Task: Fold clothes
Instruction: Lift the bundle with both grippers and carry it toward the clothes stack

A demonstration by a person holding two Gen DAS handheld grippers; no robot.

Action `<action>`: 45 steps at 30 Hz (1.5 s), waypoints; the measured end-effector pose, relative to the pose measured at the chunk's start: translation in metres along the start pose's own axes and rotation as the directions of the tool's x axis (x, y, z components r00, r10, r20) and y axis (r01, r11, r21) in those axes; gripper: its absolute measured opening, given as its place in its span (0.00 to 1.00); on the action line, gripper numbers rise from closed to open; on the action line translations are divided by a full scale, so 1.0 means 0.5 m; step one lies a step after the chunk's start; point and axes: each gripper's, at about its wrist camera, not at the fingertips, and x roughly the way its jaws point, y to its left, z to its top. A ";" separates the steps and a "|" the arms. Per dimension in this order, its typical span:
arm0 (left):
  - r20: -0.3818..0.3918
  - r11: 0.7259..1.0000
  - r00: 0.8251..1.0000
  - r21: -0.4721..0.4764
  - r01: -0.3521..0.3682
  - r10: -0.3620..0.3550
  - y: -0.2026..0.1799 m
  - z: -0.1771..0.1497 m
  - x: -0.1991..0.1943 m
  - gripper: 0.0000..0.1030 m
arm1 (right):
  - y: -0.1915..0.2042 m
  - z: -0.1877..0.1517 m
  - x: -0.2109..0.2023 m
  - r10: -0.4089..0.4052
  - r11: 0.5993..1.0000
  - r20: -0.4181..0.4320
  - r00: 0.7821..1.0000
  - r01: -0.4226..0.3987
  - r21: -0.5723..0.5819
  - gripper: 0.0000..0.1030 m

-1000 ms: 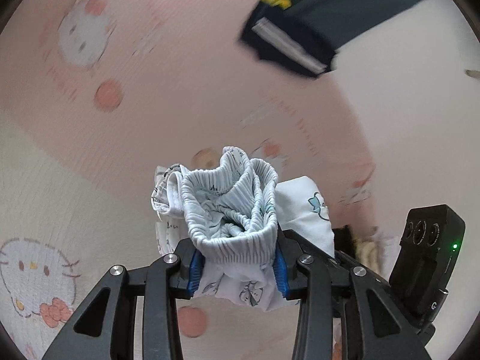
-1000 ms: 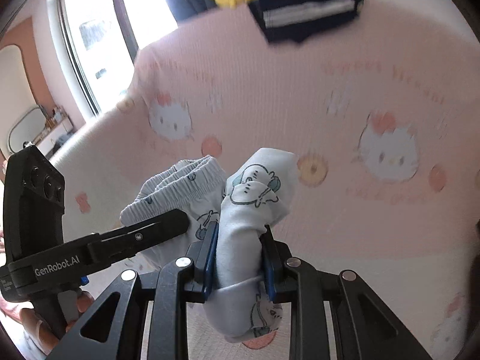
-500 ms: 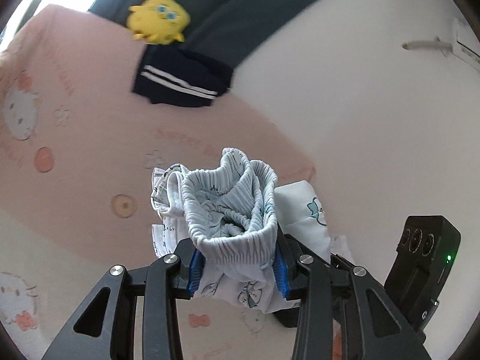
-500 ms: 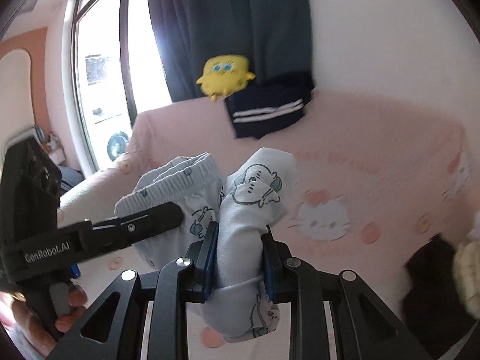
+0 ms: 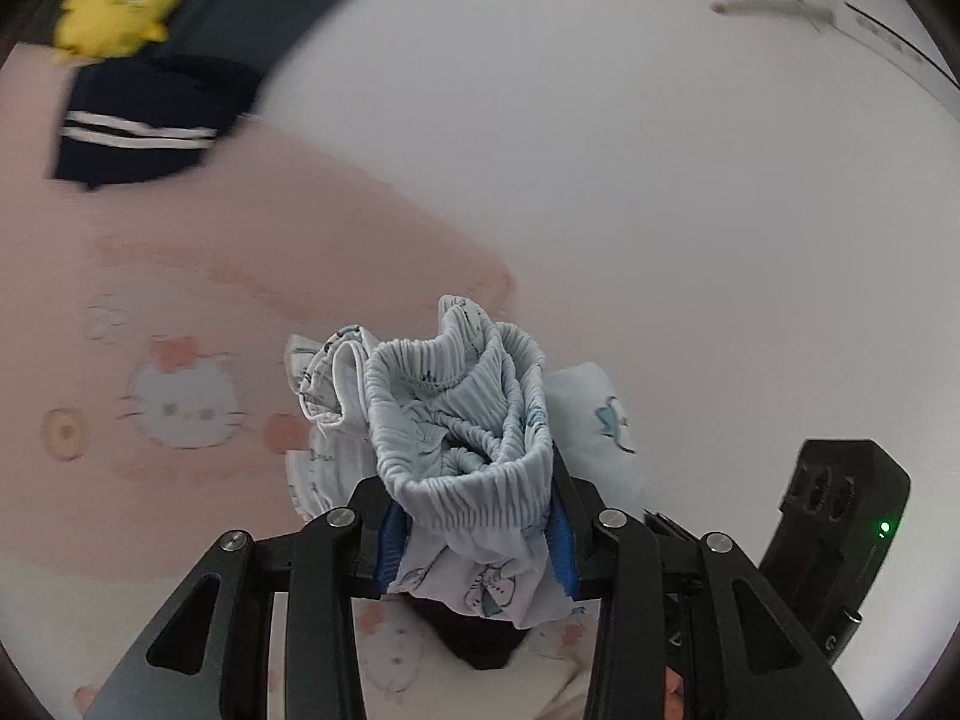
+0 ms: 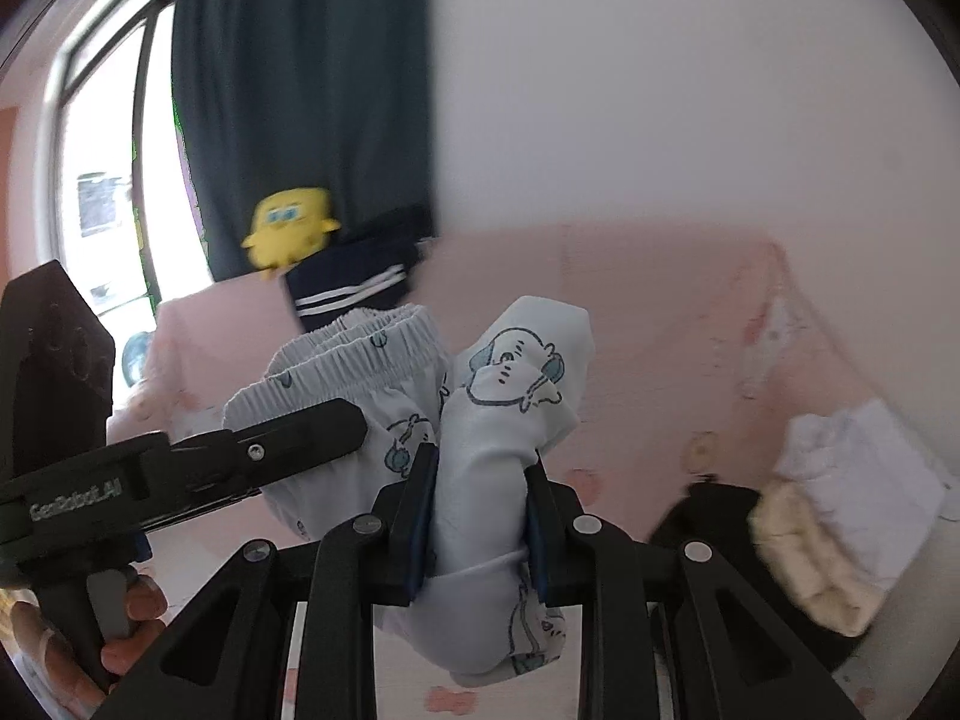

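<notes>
Gripping printed shorts (image 5: 462,420): left gripper (image 5: 474,531) at waistband; right gripper (image 6: 480,516) on bunched fabric

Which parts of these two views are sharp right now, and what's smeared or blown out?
Left wrist view: the printed garment in the left gripper is sharp; the yellow plush and pink bedding are motion-smeared. Right wrist view: the right gripper is crisp; the window is blown out.

Yellow plush toy (image 6: 288,228) beside dark curtain (image 6: 306,90).
</notes>
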 end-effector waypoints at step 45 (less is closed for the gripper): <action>-0.296 0.897 0.859 0.016 0.441 -0.417 -0.251 -0.023 0.678 0.34 | -0.703 -0.048 -0.033 -0.359 0.831 -0.024 0.933 0.331 0.448 0.26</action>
